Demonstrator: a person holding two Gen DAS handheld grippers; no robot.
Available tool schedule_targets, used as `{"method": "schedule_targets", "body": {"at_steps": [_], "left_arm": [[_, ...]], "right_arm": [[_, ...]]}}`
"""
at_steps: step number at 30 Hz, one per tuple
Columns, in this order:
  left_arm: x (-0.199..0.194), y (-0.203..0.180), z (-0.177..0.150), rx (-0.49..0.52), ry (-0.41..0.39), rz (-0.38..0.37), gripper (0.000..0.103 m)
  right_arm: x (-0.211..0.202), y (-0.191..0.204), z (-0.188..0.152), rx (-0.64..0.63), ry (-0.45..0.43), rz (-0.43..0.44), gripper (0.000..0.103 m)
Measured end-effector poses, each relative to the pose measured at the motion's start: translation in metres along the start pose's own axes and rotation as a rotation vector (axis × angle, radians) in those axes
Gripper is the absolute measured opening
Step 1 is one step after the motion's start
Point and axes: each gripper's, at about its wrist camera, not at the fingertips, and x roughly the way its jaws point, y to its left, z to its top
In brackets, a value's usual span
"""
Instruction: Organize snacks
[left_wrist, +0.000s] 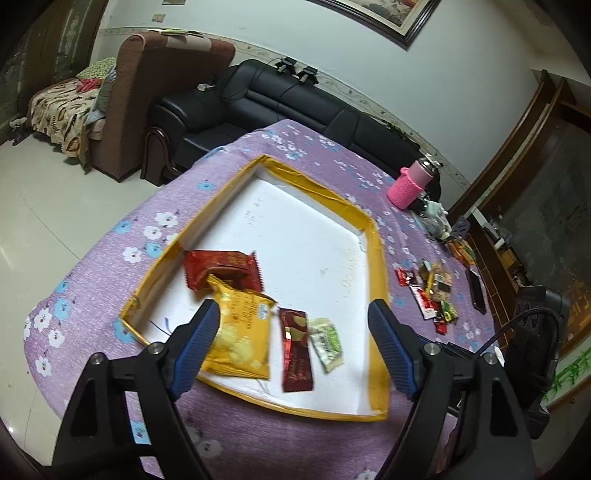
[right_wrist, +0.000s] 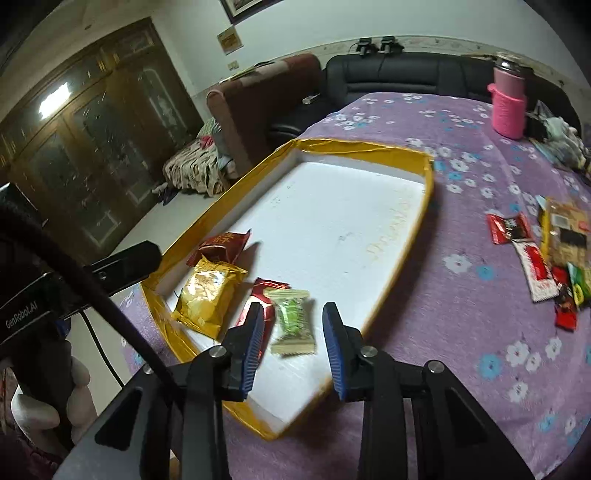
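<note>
**Lining up the next packet in the tray**

While both pairs of tongs hang over the near end of the gold-rimmed tray (left_wrist: 373, 236), neither holds anything, so the step in hand looks like releasing and backing off before fetching another snack.

Going left to right in the tray: a dark red packet (left_wrist: 221, 271) lies nearest the left wall, with a yellow packet (left_wrist: 240, 332) overlapping its near edge. Next comes a slim maroon bar (left_wrist: 295, 349), then a small green-and-white candy (left_wrist: 327, 343) touching the bar's right side. Most of the white tray floor beyond them is bare. Well to the right, out on the purple floral cloth (left_wrist: 258, 443) of the worktop, a loose pile of snacks (left_wrist: 432, 295) waits, and a pink bottle (left_wrist: 410, 184) stands at the far right.

The left tongs (left_wrist: 291, 314) are spread wide, released, straddling the row. The right tongs (right_wrist: 293, 314) stand apart around the green candy (right_wrist: 293, 321); blur hides whether the pads touch it, but they look released.

To do this well, I judge the right tongs should lift straight up so they do not drag the candy onto the bar, then travel right to the pile. Each following packet would best go just right of the candy, flat and not overlapping.
</note>
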Motion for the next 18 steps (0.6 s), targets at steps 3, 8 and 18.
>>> {"method": "schedule_targets", "body": {"at_steps": [3, 8, 18], "left_arm": [[-0.002, -0.01, -0.001, 0.007, -0.006, -0.009, 0.09], [-0.006, -0.03, -0.006, 0.027, -0.004, -0.052, 0.09], [0.007, -0.07, -0.017, 0.125, 0.033, -0.047, 0.09]], "right_arm": [[-0.011, -0.015, -0.003, 0.027, -0.016, -0.01, 0.034], [-0.029, -0.049, -0.013, 0.089, -0.036, -0.038, 0.035], [-0.077, -0.148, -0.036, 0.26, -0.089, -0.147, 0.039]]}}
